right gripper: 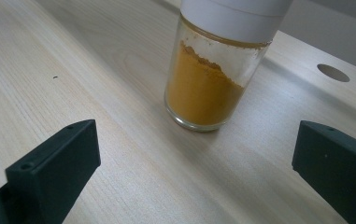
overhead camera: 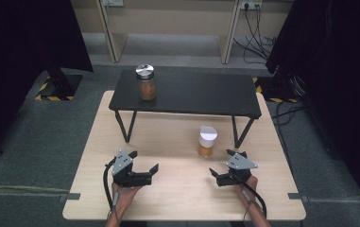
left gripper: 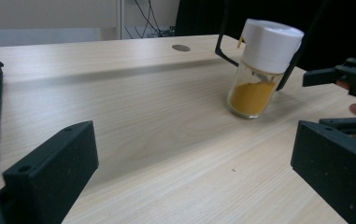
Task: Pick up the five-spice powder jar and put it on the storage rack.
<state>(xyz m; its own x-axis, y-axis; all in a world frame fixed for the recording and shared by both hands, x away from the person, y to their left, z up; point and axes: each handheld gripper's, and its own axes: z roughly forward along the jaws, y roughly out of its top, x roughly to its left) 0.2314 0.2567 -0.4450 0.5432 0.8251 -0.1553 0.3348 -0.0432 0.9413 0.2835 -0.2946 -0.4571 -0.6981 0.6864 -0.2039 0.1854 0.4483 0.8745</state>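
Spice jar (overhead camera: 207, 141) upright on bench (overhead camera: 177, 189), long axis vertical. Right hand-held gripper (overhead camera: 219, 166) nearer, jaws apart, jar just ahead (left hand-held gripper (overhead camera: 145, 163) also apart, farther).

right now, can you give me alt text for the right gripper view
A glass spice jar with a white cap, about half full of orange-yellow powder, stands upright on a light wooden table. The right gripper faces it with its two black jaws wide apart, not touching the jar.

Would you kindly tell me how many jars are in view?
2: a metal-lidded jar stands on the black shelf at its left end; a white-capped spice jar stands on the wooden table near the right gripper.
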